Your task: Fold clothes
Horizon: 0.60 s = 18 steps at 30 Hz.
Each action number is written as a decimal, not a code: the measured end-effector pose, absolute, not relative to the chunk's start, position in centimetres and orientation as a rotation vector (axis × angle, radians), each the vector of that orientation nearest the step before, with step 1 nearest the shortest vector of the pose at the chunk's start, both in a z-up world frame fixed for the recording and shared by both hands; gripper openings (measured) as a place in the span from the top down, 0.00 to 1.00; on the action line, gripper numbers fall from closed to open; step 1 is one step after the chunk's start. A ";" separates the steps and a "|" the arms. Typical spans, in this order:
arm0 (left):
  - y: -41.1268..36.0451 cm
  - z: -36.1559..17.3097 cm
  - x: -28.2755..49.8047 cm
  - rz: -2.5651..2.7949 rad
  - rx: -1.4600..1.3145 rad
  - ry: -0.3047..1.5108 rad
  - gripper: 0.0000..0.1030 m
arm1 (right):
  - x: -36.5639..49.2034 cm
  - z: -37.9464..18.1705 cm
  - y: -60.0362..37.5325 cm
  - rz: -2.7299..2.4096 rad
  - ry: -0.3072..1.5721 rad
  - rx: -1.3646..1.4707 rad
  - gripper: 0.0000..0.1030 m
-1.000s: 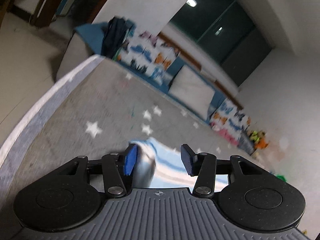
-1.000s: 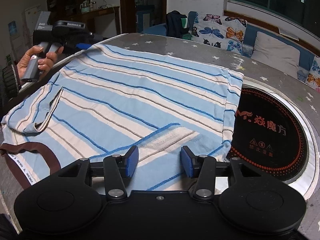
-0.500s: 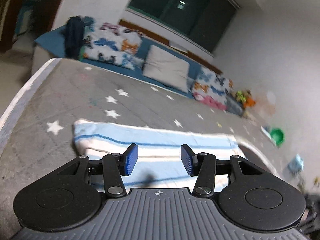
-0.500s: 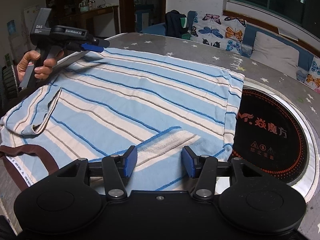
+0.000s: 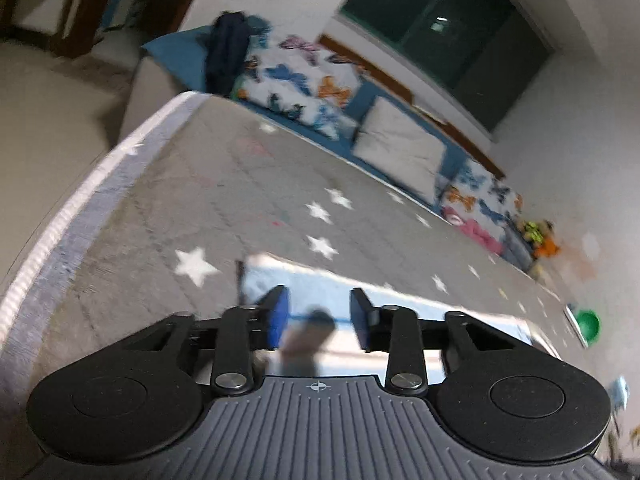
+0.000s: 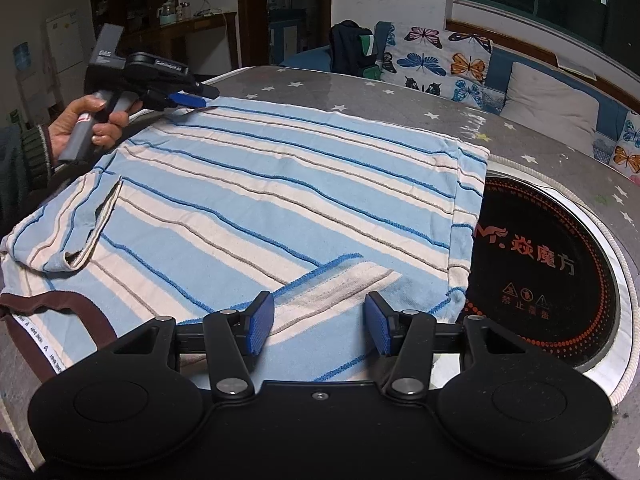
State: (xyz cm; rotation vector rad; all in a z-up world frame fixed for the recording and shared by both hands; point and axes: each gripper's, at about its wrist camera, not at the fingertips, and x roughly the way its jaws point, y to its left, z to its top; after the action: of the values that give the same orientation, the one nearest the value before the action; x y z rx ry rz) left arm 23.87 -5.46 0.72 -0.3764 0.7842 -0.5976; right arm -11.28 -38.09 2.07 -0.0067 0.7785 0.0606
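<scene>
We are holding both tools with fingers apart, gripping nothing. The striped shirt is lying flat on the counter, under the right tool; the left tool is hovering at its far corner. Judging by this, we are mid-fold or smoothing; next, pinching an edge.

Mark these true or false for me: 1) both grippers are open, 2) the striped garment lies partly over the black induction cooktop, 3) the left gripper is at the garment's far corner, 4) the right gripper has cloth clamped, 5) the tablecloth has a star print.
1) True: the left gripper and the right gripper both have their jaws apart.
2) True: the striped garment overlaps the left edge of the induction cooktop.
3) True: in the right wrist view it sits at the far left corner.
4) False: it hovers open above the near edge, gripping nothing.
5) True: the grey tablecloth shows white stars.
</scene>
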 end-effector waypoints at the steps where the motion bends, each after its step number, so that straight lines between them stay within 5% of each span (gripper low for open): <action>1: -5.3 0.8 24.1 -0.585 -0.383 0.786 0.79 | -11.3 2.1 -38.0 0.060 0.778 -0.009 0.48; 9: -4.3 3.6 21.0 -0.564 -0.294 0.720 0.65 | -11.9 2.5 -37.6 0.053 0.776 -0.028 0.48; 18: -2.1 6.4 7.8 -0.734 -0.064 0.633 0.61 | -14.1 3.4 -37.3 0.048 0.760 -0.045 0.48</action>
State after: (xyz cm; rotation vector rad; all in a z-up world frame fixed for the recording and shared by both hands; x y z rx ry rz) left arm 7.78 -2.13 6.44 -0.0645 0.6331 -0.7339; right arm -14.13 -37.31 3.41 -0.0448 0.7602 0.0478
